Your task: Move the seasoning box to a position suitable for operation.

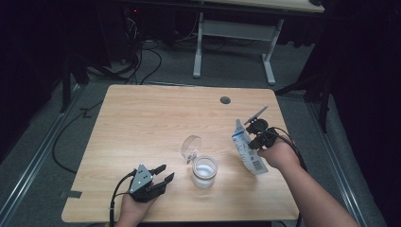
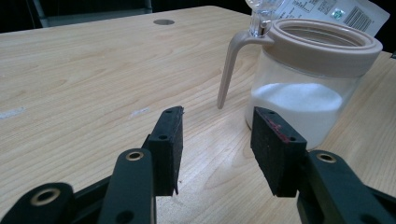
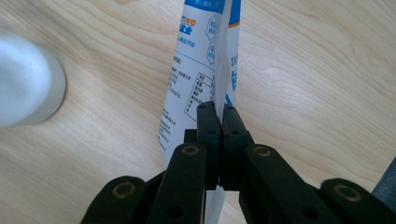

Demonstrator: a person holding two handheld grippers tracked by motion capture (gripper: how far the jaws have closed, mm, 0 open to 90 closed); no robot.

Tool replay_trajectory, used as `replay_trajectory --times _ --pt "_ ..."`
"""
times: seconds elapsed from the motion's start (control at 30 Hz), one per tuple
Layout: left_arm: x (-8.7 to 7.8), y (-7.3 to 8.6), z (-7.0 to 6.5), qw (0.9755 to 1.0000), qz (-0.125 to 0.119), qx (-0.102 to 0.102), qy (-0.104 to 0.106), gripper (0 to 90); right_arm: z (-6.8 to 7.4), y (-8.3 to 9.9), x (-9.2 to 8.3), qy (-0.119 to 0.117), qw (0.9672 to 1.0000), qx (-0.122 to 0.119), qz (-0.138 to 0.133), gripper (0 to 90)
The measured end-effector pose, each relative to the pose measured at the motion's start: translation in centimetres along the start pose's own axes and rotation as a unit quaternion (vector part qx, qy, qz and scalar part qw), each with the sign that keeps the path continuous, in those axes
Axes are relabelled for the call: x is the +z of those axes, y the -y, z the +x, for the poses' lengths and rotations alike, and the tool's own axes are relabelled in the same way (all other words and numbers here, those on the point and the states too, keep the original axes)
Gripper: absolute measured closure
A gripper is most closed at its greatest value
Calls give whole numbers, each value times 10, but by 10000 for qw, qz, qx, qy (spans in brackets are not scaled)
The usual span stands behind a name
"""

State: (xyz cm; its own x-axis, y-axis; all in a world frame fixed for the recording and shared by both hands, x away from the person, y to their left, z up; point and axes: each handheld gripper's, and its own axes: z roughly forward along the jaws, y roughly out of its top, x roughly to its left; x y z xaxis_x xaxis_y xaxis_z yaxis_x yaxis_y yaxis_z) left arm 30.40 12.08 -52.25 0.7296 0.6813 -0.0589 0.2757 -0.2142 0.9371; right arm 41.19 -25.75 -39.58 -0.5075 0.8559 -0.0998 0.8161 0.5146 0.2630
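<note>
A clear jar (image 1: 204, 172) part-filled with white powder stands at the table's front middle, its hinged lid (image 1: 191, 144) flipped up and back. In the left gripper view the jar (image 2: 303, 102) has a beige rim and stands just right of my jaws. My left gripper (image 1: 166, 172) rests open to the jar's left, nothing between its pads (image 2: 217, 135). My right gripper (image 1: 255, 142) is shut on a white and blue printed pouch (image 1: 246, 149), held right of the jar. Its pads (image 3: 217, 112) pinch the pouch's (image 3: 196, 70) edge above the tabletop.
The wooden table (image 1: 142, 113) has a round cable hole (image 1: 225, 100) near its far edge. Behind it stands another desk on a white frame (image 1: 236, 28), with cables on the dark floor. The pouch's barcode corner (image 2: 355, 16) shows behind the jar.
</note>
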Motion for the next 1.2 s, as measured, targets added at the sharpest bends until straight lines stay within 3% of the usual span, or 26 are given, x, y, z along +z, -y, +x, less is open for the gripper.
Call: replay_trajectory --times 0.3,0.4,0.43,0.47,0.63,0.67,0.77,0.83,0.9,0.93,0.97,1.03,1.07,1.1,1.13,1.2 --pt "1 0 1 10000 23 1 -31 541 4 1 7 95 9990 23 -441 898" --pt "1 1 3 10000 39 -3 -76 541 4 7 6 98 9965 107 -821 900" --pt "1 1 3 10000 39 -3 -76 542 4 7 6 98 9965 107 -821 900" --pt "1 1 3 10000 41 -7 -89 541 3 11 2 62 9945 163 -1031 900" --pt "1 1 4 9999 55 16 -147 542 4 19 -1 41 9913 204 -1299 900" --pt "0 0 5 9998 63 32 -183 543 4 25 -3 19 9880 245 -1525 900" --pt "0 -1 7 9997 123 24 -189 565 5 31 -3 -62 9846 295 -1725 900" --pt "-1 -2 7 9998 98 4 -170 565 5 37 -3 -171 9783 423 -2020 900" --pt "-2 -3 8 9998 84 -9 -174 564 5 39 -3 -158 9772 426 -2072 900" --pt "-3 -3 10 9998 97 -7 -197 563 6 45 -4 -115 9722 437 -2296 900" --pt "-3 -3 11 9997 110 -17 -197 561 6 47 -3 -165 9701 470 -2374 900" --pt "-4 -2 12 9997 103 -28 -209 558 6 49 -3 -216 9689 489 -2418 900" --pt "-5 -1 13 9996 93 -28 -260 551 6 55 -3 -282 9640 512 -2595 900" --pt "-5 -1 13 9996 93 -28 -260 542 6 55 -3 -282 9640 512 -2595 900" --pt "-5 -1 14 9995 107 -14 -306 541 6 63 -1 -289 9582 569 -2789 900" --pt "-6 -1 16 9995 95 -23 -314 538 4 70 0 -388 9519 647 -2971 900"
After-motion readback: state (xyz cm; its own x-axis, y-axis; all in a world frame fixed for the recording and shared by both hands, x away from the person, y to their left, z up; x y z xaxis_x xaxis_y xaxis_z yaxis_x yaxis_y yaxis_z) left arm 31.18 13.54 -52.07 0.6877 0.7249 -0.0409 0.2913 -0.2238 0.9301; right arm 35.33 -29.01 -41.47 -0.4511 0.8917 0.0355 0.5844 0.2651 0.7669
